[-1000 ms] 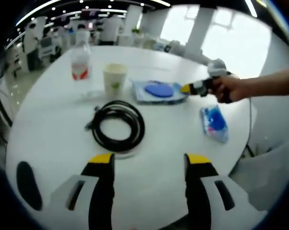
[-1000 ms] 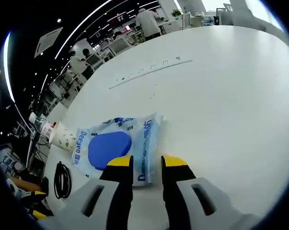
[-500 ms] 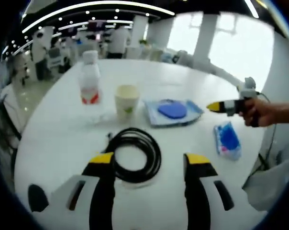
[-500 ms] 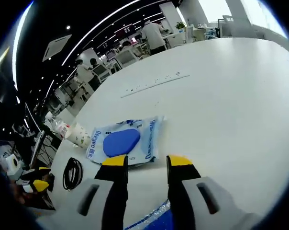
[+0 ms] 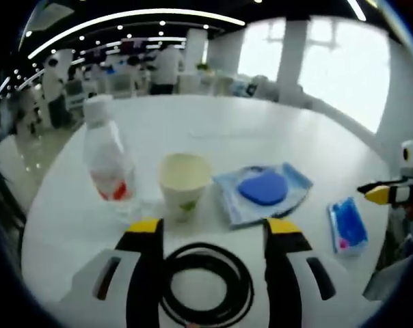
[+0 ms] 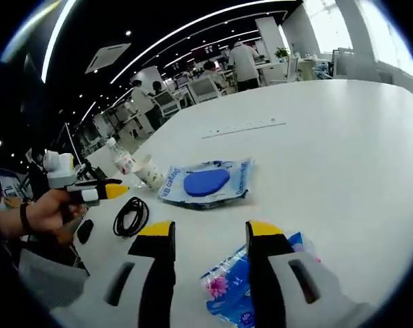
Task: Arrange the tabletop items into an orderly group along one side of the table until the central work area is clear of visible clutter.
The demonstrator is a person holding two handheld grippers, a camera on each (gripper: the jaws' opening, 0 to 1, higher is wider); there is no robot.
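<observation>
My left gripper [image 5: 213,229] is open low over a black cable coil [image 5: 206,287], which lies between its jaws. Behind the coil stand a paper cup [image 5: 184,184] and a clear water bottle [image 5: 107,164] with a red label. A flat wipes pack with a blue lid [image 5: 264,191] lies to the right of the cup, and a small blue packet [image 5: 348,225] further right. My right gripper [image 6: 210,232] is open, just above the small blue packet [image 6: 261,287]. The wipes pack [image 6: 206,183], cup [image 6: 150,172], bottle [image 6: 122,158] and coil [image 6: 131,215] lie beyond it.
The round white table [image 6: 329,137] has wide bare room on its far side. A dark oval object [image 6: 85,231] sits near the table edge by the hand holding the left gripper [image 6: 90,191]. The right gripper's yellow tip [image 5: 379,195] enters at the right. People and desks fill the background.
The left gripper has moved forward over the cable coil, nearer the cup and bottle. The right gripper has drawn back from the wipes pack to the small blue packet, its jaws spreading wider.
</observation>
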